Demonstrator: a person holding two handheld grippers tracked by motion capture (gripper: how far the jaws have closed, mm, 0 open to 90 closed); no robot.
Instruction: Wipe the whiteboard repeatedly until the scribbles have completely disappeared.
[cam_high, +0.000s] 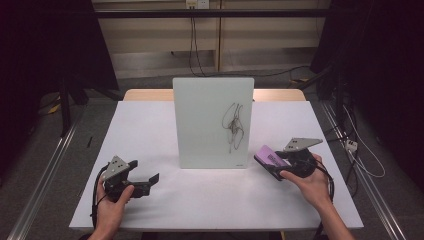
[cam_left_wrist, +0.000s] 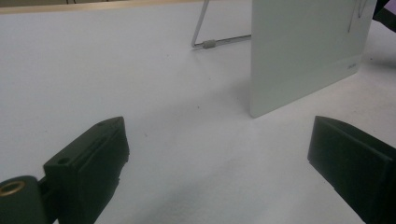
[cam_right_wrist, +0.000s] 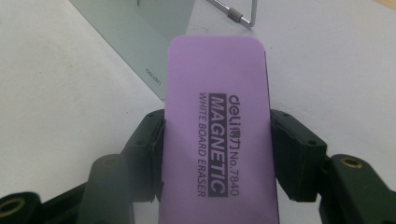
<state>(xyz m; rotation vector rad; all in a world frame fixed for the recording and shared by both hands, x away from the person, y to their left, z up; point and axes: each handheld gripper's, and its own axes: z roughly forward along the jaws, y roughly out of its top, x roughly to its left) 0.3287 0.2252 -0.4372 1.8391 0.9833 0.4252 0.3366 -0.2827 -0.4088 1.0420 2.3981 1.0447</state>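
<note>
Right claw (cam_high: 281, 166) clamped on purple magnetic whiteboard eraser (cam_high: 270, 159), jaws pressing both long edges near mid-length; printed side up in the right gripper view (cam_right_wrist: 217, 126), felt side presumably underneath. Held low over the bench (cam_high: 150, 125), just right of the whiteboard's lower right corner.

Left claw (cam_high: 145, 181) spread wide, holding nothing; sits near the front left of the bench, well apart from the board.

Small whiteboard (cam_high: 212, 122) upright mid-bench on a wire stand (cam_left_wrist: 219, 41); black scribble (cam_high: 235, 125) on its right half, upper to middle.

Likely step in hand: bringing eraser up to the scribble. To do well: turn wrist so the felt face lies flat against the board, not an edge; keep grip square so the eraser does not twist between the jaws; wipe with light pressure, top down across the marks.

Risk: board stands only on the thin stand, so a hard push could slide it or tip it back. Free left claw well placed to steady the board's left edge.

Nothing between eraser and scribble. Cables and dark frames beyond the bench, out of the way.
</note>
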